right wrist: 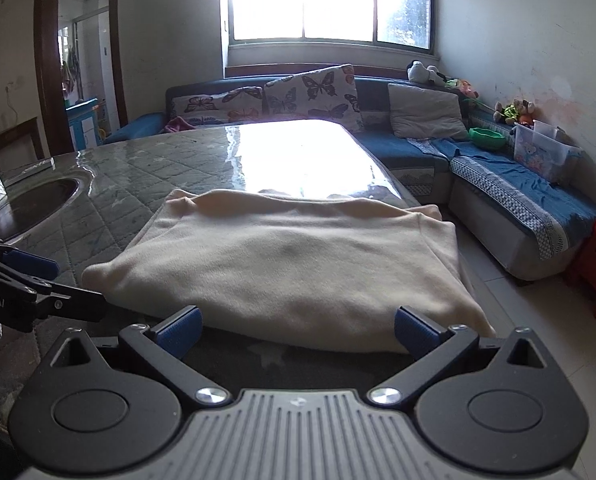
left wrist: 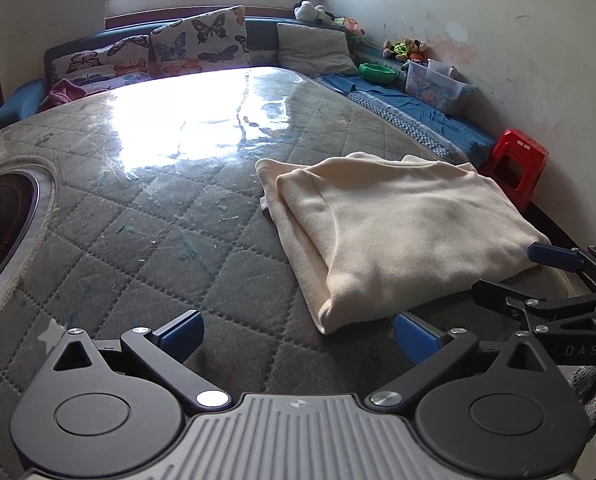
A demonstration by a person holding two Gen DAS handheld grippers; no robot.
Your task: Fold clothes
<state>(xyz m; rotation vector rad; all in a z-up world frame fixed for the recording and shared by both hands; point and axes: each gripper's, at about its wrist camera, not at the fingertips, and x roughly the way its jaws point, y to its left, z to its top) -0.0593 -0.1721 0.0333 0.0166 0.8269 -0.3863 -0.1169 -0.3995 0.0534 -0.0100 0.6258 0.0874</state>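
Sunlit quilted table [left wrist: 138, 208] carries our folded cream garment [left wrist: 394, 232] at centre right; we hold the left gripper [left wrist: 298, 336] and right gripper [right wrist: 298, 330] spread wide, empty, probably because the fold looks finished.

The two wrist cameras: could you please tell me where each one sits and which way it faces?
Left wrist: on the left tongs, angled down across the quilted table, with the folded cream garment on its right; its open blue fingers and the right tongs show.
Right wrist: on the right tongs, facing the garment head-on; its open fingers and the left tongs show.
Shared: garment, table, butterfly cushions, window.
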